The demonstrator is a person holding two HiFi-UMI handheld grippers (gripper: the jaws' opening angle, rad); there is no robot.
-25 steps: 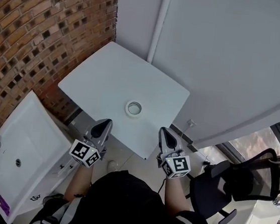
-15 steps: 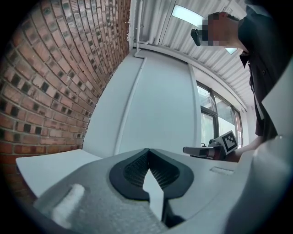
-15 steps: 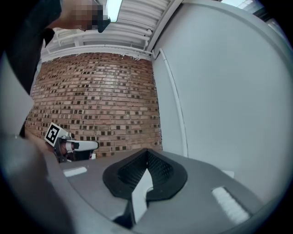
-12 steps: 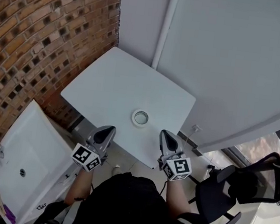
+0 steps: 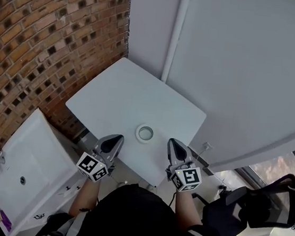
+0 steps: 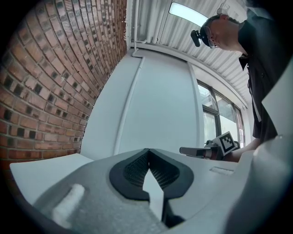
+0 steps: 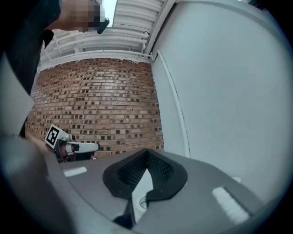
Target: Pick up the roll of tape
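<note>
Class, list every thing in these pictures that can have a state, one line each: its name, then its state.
roll of tape: lying flat on the table, hole up, untouched
left gripper: shut, empty, apart from the tape on its left
right gripper: shut, empty, apart from the tape on its right
office chair: unoccupied, off to the right of the table

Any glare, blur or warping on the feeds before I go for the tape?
Head view: even light, sharp; roll of tape casts almost no shadow on the white table; frame edges bow. Left gripper view: heavy fisheye, dark corners, ceiling light blown out. Right gripper view: same warping, tape just a blurry sliver low down.
</note>
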